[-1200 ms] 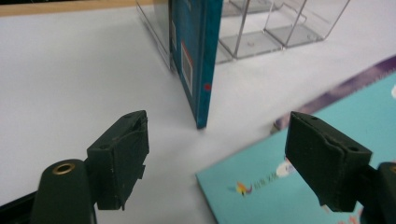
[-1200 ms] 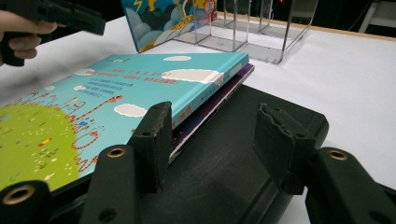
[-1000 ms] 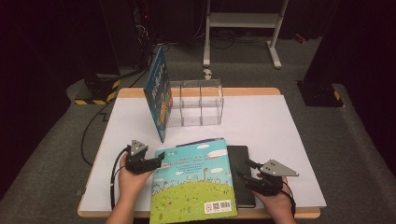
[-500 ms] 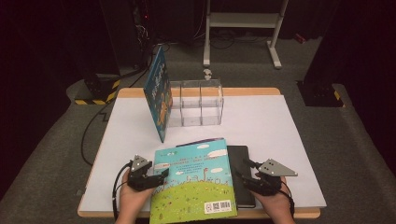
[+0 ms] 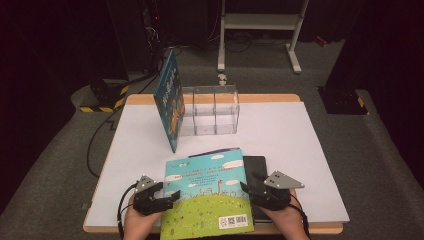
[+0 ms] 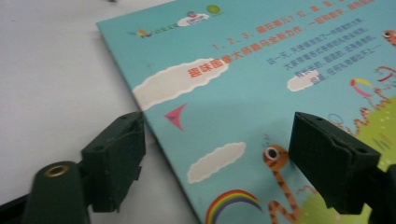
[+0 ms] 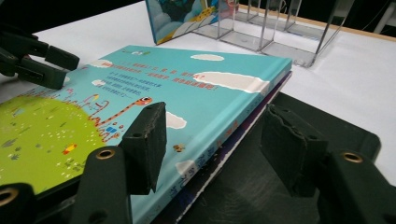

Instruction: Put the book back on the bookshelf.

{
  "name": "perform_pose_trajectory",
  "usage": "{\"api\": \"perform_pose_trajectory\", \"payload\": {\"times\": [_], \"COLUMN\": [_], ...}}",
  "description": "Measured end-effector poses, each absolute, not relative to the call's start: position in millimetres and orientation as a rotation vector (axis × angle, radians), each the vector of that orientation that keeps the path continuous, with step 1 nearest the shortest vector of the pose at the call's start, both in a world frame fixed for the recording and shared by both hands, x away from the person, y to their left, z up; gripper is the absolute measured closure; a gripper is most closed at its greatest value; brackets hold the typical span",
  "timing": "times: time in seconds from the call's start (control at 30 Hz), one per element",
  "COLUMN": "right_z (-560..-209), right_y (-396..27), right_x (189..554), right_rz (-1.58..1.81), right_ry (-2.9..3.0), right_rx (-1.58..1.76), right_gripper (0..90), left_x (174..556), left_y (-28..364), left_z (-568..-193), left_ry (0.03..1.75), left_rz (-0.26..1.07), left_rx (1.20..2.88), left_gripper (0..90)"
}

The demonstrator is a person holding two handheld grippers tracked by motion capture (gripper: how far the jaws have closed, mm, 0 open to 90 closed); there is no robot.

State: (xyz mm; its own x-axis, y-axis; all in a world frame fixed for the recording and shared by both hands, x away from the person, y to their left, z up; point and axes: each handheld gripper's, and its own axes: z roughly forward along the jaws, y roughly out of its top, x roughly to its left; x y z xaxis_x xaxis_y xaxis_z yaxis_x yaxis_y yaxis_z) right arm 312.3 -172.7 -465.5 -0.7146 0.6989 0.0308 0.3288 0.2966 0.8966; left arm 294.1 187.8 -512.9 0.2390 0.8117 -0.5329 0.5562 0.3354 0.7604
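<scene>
The teal picture book (image 5: 207, 192) lies flat at the near edge of the bench (image 5: 300, 150), back cover up, with a QR code and barcode label near its near right corner. In the left gripper view the cover shows lines of orange and white Chinese print, too small to read, above clouds, a rainbow and a striped snake. The book rests on a thinner purple-edged book (image 7: 219, 161) and a black tray (image 5: 257, 165). Beyond the teal book a clear divided organizer (image 5: 210, 112) stands with its slots bare, and a second blue book (image 5: 169, 100) leans against its left end.

The left claw (image 5: 167, 198) straddles the teal book's left edge, jaws apart. The right claw (image 5: 246, 189) straddles the right edge; its jaws have just been opening, the book between them unclamped.
</scene>
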Motion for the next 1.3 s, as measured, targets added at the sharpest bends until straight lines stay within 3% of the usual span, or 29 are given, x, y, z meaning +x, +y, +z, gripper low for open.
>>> {"api": "perform_pose_trajectory", "payload": {"times": [1.3], "right_z": [-468.7], "right_y": [-192.5], "right_x": [309.2], "right_rz": [1.395], "right_ry": [2.166], "right_rx": [0.992], "right_gripper": [41.1], "left_x": [306.2], "left_y": [167.3], "left_z": [-510.3], "left_ry": [1.395], "left_rz": [0.227], "left_rx": [1.376], "left_gripper": [21.1]}}
